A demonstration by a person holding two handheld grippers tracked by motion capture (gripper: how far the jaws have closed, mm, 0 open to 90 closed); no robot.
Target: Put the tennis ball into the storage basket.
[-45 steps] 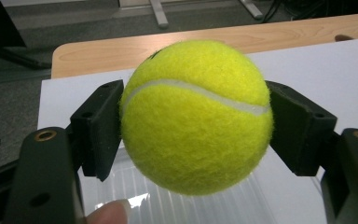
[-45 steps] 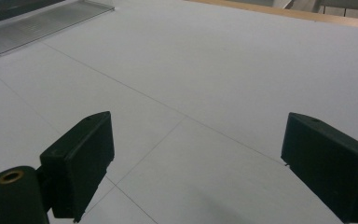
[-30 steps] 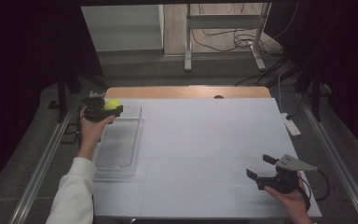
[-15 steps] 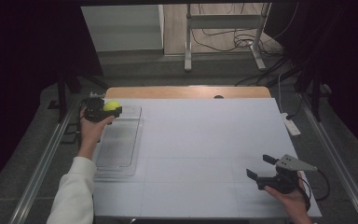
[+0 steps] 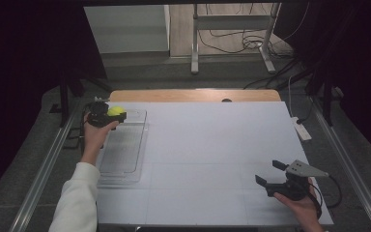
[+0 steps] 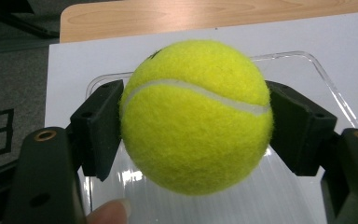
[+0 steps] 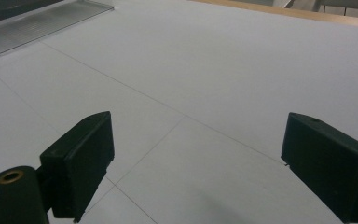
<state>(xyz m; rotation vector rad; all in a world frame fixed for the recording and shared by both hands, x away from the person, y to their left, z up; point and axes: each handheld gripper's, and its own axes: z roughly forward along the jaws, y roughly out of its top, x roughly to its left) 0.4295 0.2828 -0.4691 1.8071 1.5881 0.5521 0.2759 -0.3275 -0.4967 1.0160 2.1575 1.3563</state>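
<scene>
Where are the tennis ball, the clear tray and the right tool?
tennis ball [image 6: 196, 116], left gripper view, middle of felt.
clear tray [image 5: 124, 154], high view, ribbed floor.
right tool [image 5: 270, 173], high view, between its fingertips.

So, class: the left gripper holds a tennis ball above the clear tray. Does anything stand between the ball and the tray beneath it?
Nothing visible does. The ball sits clamped in the left gripper, and the tray below it looks bare.

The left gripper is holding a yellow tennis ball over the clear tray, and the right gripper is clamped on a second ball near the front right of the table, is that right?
Not quite. The right gripper holds nothing: the right gripper view shows its fingers wide apart over the bare white table. The rest stands: the left gripper grips the yellow tennis ball over the clear tray.
</scene>
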